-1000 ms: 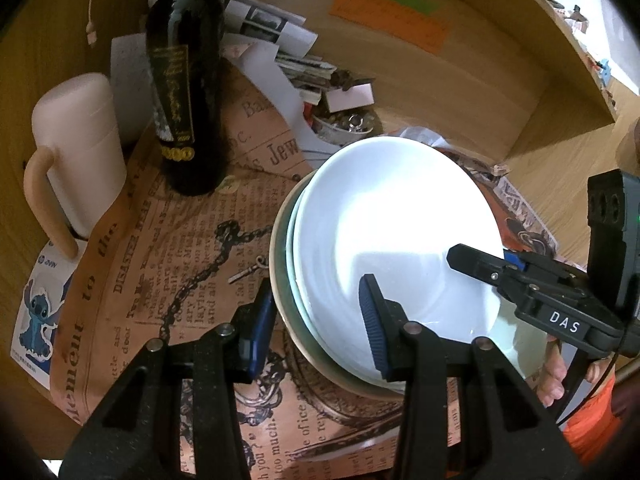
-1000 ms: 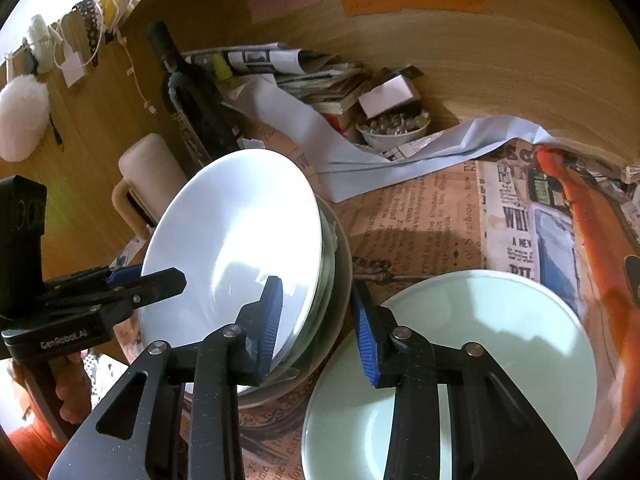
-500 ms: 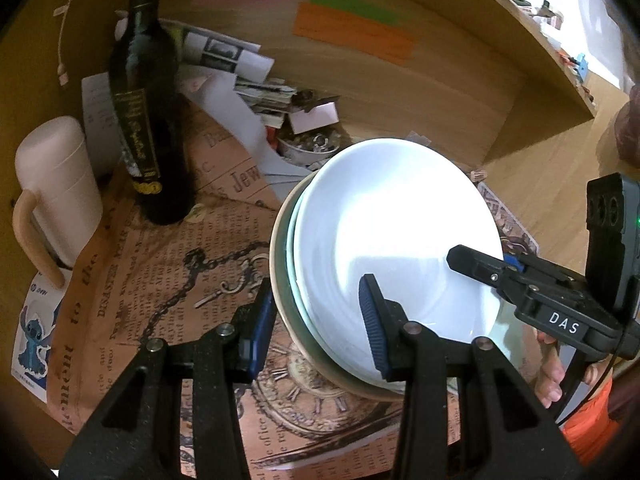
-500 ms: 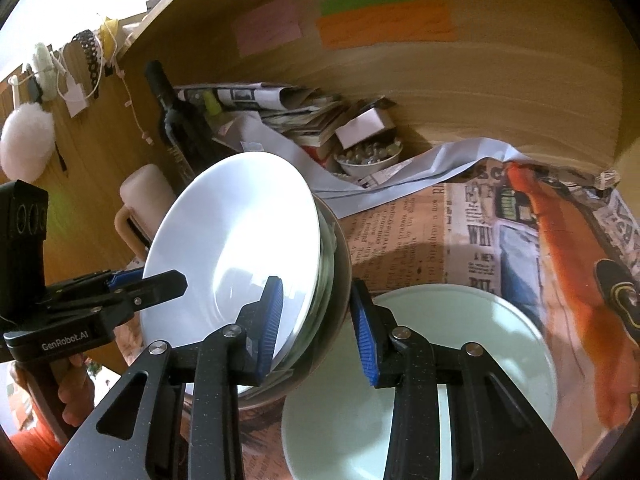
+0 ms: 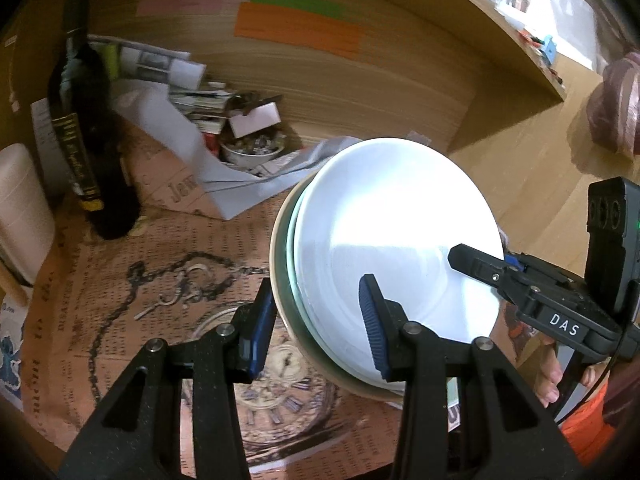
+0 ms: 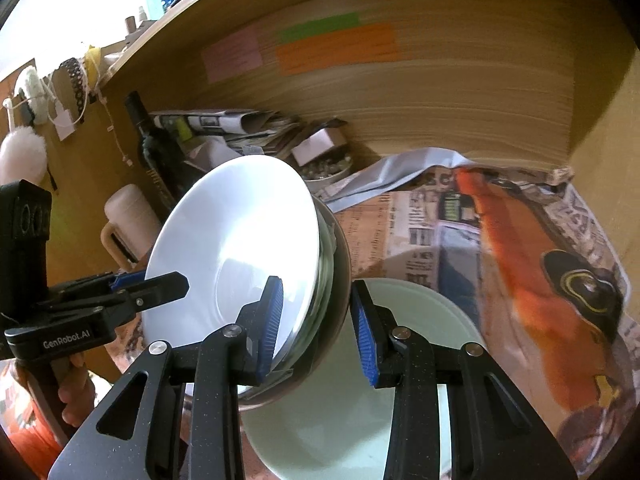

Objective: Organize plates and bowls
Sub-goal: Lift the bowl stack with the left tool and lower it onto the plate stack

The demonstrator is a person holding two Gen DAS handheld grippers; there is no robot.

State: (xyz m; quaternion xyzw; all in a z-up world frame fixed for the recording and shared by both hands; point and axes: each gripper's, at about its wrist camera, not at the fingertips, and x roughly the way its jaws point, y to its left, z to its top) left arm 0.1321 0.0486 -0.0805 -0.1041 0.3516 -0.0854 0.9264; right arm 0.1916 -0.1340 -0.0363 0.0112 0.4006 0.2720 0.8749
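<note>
A stack of plates and a bowl (image 5: 384,248) is gripped from both sides and held tilted above the newspaper-covered table (image 5: 168,240). The left gripper (image 5: 316,320) is clamped on the stack's rim at about seven o'clock of the stack; the right gripper (image 6: 316,320) is clamped on the opposite rim. A pale green plate (image 6: 416,320) lies on the table below, at five o'clock of the stack. Farther back, at ten o'clock, a dark bottle (image 5: 84,132) is seen standing.

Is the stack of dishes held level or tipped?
Tipped: the stack of dishes stands steeply on edge between left gripper and right gripper, white face sideways.
</note>
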